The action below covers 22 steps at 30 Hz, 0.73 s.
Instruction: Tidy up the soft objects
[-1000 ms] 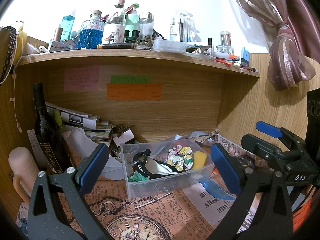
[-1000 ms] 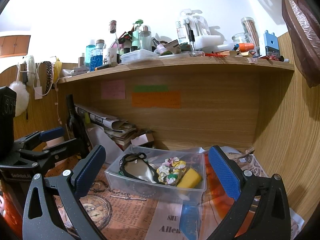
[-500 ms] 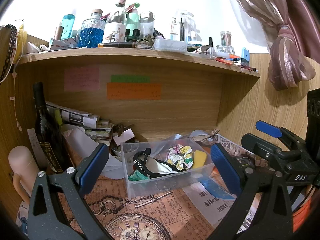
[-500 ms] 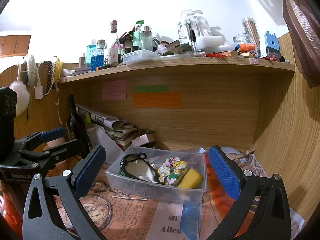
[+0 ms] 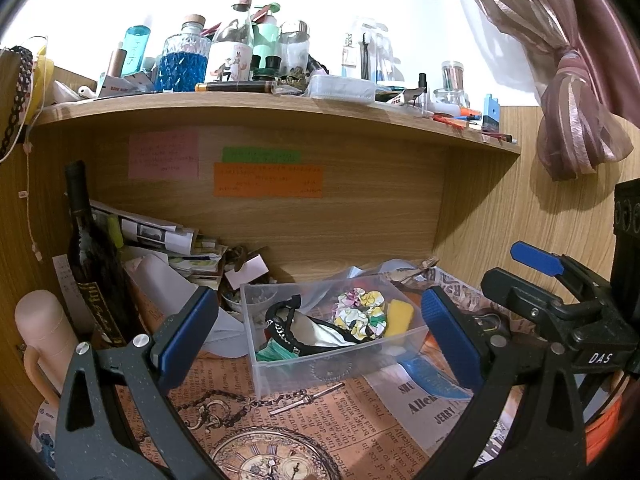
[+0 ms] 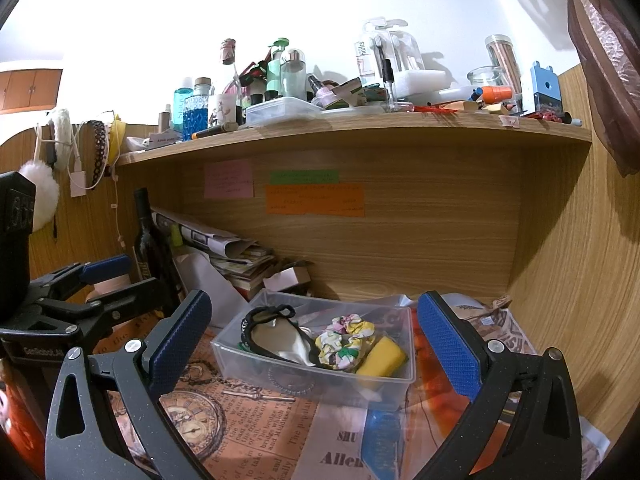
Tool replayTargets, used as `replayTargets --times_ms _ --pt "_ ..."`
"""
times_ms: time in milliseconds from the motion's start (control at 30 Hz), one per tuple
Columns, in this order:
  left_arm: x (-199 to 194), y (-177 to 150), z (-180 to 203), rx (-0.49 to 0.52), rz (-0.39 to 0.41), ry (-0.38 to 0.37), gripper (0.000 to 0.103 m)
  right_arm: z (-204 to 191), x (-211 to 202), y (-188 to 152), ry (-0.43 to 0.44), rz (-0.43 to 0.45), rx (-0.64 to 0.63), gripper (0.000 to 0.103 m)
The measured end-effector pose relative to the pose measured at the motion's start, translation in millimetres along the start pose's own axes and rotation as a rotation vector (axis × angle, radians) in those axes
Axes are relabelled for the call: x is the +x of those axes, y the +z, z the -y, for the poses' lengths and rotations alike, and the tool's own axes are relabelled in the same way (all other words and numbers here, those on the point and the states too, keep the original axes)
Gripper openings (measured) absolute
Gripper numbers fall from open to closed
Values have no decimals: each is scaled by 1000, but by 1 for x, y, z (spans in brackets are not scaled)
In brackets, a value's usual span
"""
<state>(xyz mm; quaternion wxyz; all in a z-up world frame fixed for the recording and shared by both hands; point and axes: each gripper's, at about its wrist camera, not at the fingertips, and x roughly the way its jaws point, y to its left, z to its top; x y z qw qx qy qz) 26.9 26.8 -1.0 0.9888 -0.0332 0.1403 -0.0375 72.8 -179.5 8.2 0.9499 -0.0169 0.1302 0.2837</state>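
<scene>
Holding both grippers — left gripper (image 5: 318,334), right gripper (image 6: 314,340) — jaws spread, empty; we see scrunchie (image 6: 345,340), sponge (image 6: 382,357) in bin (image 6: 256,368).

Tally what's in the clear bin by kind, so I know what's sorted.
In the clear bin:
Eye mask, black-trimmed: 1
Floral scrunchie: 1
Yellow sponge: 1
Green fabric piece: 1
Total: 4
</scene>
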Motion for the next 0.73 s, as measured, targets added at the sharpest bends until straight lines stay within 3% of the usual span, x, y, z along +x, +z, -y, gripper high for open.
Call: replayTargets --times_ms 733 --pt "7 -1 -1 2 -17 -26 103 3 4 -4 -20 -2 -4 103"
